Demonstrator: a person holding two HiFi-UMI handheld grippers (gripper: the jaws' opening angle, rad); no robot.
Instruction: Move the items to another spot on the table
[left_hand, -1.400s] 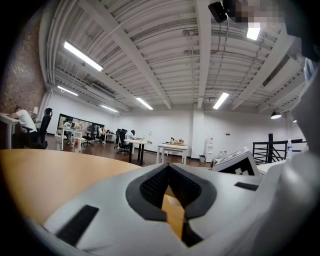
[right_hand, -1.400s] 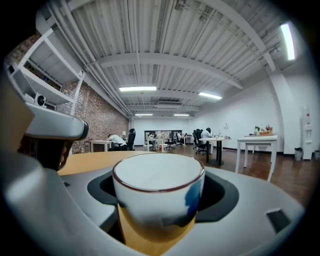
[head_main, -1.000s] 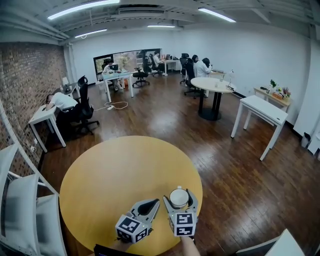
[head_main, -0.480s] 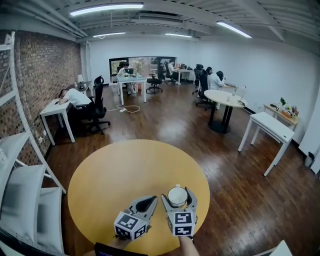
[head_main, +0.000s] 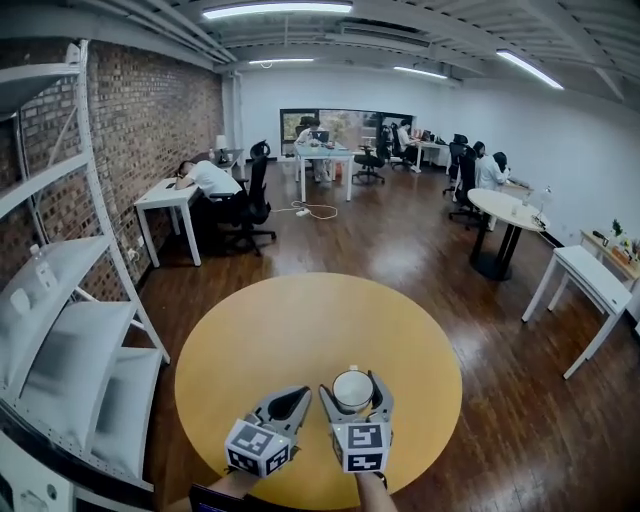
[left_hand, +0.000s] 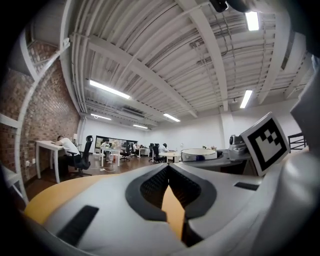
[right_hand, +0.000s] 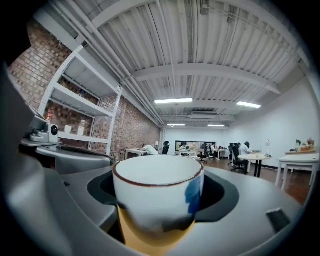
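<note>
A white cup (head_main: 352, 389) with a dark rim and a blue mark sits upright between the jaws of my right gripper (head_main: 353, 384), which is shut on it near the front edge of the round yellow table (head_main: 300, 330). In the right gripper view the cup (right_hand: 158, 197) fills the middle, held on both sides, with the tabletop just under it. My left gripper (head_main: 294, 397) is right beside it on the left, shut with nothing in it. In the left gripper view its jaws (left_hand: 169, 170) meet at the tips and the cup (left_hand: 201, 154) shows to the right.
A white metal shelf rack (head_main: 60, 300) stands close to the table's left side. Dark wood floor surrounds the table. Further off are a white desk (head_main: 168, 195) with a person slumped on it, office chairs, a round white table (head_main: 512, 210) and a white table (head_main: 598, 280) at right.
The head view has swung to the left, bringing the shelf rack into view. Both grippers and the cup keep the same places relative to each other.
</note>
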